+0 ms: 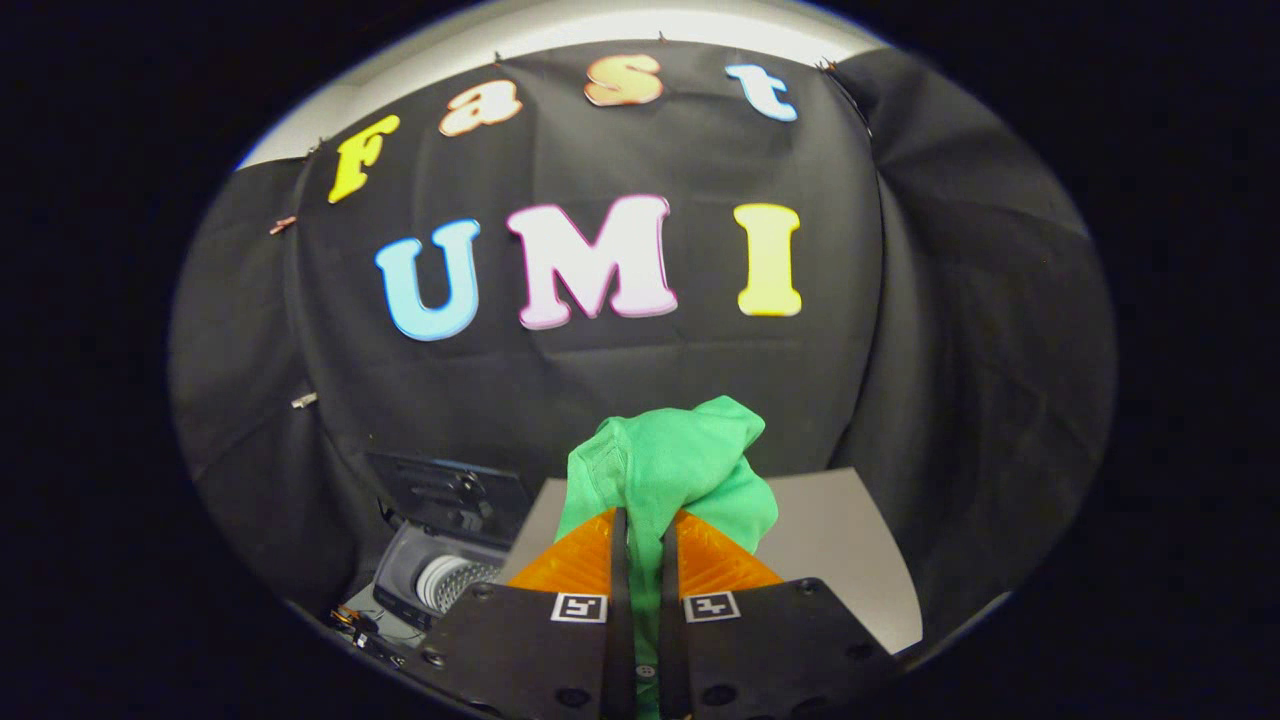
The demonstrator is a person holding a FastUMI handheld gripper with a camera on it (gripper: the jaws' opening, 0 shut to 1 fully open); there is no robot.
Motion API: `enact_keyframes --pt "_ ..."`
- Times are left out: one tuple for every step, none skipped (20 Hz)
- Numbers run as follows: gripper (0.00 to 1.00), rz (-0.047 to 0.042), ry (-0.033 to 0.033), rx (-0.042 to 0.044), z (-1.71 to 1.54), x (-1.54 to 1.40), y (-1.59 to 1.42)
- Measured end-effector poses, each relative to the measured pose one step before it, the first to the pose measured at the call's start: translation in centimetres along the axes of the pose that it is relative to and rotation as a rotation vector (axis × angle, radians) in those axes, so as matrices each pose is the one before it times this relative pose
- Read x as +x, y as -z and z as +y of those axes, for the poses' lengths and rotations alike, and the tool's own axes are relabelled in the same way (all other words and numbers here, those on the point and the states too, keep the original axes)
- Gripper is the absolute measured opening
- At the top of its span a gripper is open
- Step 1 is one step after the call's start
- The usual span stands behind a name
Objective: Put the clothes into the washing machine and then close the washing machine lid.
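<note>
Holding: gripper (640, 540) pinching green cloth (668, 462), lifted clear for carrying.
Washer (450, 570): lower left, lid (450, 492) up, ready for loading.

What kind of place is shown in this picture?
Probably a small recording booth set up for a laundry task: black cloth forms the wall, a small washing machine stands open beside a grey table, and the gripper holds a green garment.
</note>
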State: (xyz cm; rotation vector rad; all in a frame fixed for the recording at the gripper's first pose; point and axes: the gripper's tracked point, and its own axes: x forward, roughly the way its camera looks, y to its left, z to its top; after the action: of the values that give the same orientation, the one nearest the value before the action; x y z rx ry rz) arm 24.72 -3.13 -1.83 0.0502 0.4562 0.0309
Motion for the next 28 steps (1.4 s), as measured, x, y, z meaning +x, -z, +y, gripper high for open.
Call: enact_keyframes --pt "0.13 -0.03207 -0.01482 -0.01482 1.53 -0.735 -1.239" --pt "0.13 -0.0263 -0.01732 -0.0118 1.711 -0.381 -1.121" --pt "0.13 -0.02016 -0.02351 -0.00929 1.864 -0.186 -0.786" --pt "0.13 -0.01029 -0.02897 -0.00523 2.157 0.054 -0.555" --pt "0.13 -0.00845 -0.03285 -0.00189 2.122 -0.062 -0.285" --pt "0.13 0.00062 -0.03383 -0.00379 2.301 0.663 -0.044" --pt "0.13 0.00259 -0.03605 -0.00187 2.04 0.549 0.198" --pt "0.13 0.00813 -0.0349 -0.00246 2.142 0.788 0.38" --pt "0.13 0.01412 -0.03672 0.00058 1.993 1.024 0.679" --pt "0.13 0.02046 -0.03572 -0.00041 2.173 1.169 0.962" --pt "0.13 0.02076 -0.03241 -0.00477 1.796 1.107 1.136" --pt "0.13 0.02149 -0.02506 -0.0073 1.689 1.18 1.336" --pt "0.13 0.02066 -0.0195 -0.00628 1.285 1.29 1.193" --pt "0.13 0.02024 -0.01484 -0.003 1.15 1.38 1.244" --pt "0.13 0.0213 -0.01175 0.00289 0.877 1.637 1.11" --pt "0.13 0.02266 -0.0067 0.00899 0.708 1.612 1.454" --pt "0.13 0.02784 -0.00542 0.01166 0.538 1.593 1.499" --pt "0.13 0.03338 -0.00424 0.00979 0.417 1.666 1.583" --pt "0.13 0.03744 -0.0014 0.00537 0.327 1.664 1.765" --pt "0.13 0.03248 0.00392 0.00091 -0.006 1.691 1.637" --pt "0.13 0.02714 0.01358 -0.00278 -0.265 1.815 1.469" --pt "0.13 0.02597 0.01912 -0.00618 -0.336 1.721 1.395" --pt "0.13 0.03012 0.01957 -0.00576 -0.455 2.534 1.811" --pt "0.13 0.0285 0.01142 -0.00447 -0.17 1.429 1.384" --pt "0.13 0.0279 0.00783 -0.00186 -0.011 1.37 1.199" --pt "0.13 0.02531 0.00476 -0.00342 -0.037 1.197 1.166" --pt "0.13 0.01789 0.00227 -0.00617 0.217 0.598 0.647" --pt "0.13 0.01027 0.00853 -0.00791 -0.142 0.761 0.526"
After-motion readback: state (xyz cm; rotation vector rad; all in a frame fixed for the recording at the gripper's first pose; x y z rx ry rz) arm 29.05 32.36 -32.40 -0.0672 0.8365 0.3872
